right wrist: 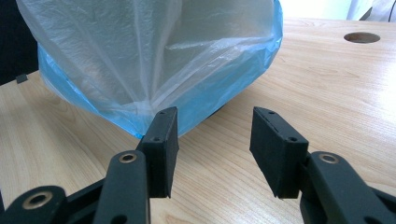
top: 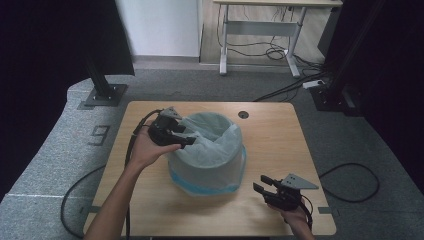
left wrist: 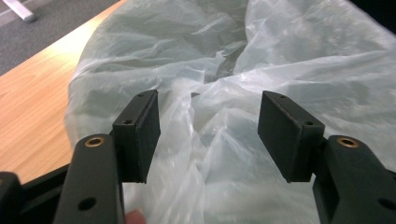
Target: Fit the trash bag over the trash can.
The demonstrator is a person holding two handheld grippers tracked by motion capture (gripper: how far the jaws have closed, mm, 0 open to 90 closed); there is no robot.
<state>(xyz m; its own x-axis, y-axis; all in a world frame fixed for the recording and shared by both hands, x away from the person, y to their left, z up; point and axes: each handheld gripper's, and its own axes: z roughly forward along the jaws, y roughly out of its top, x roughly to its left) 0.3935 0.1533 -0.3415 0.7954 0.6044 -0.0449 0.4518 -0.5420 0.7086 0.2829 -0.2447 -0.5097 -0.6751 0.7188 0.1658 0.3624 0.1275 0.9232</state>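
A round bin (top: 207,167) lined with a thin, pale translucent plastic bag (top: 212,135) stands in the middle of the wooden table (top: 280,150); the bag's blue-tinted edge (right wrist: 140,112) hangs down near the bin's base. My left gripper (top: 187,139) is at the bin's left rim, open, its jaws spread over crumpled bag film (left wrist: 210,135) without pressing on it. My right gripper (top: 262,184) rests low near the table's front right, open and empty, pointing at the bin's base (right wrist: 212,109) from a short way off.
A cable hole (top: 243,114) lies in the table behind the bin. Black stand bases (top: 105,94) sit on the grey carpet at the far left and right. A white desk frame (top: 260,30) and loose cables stand at the back.
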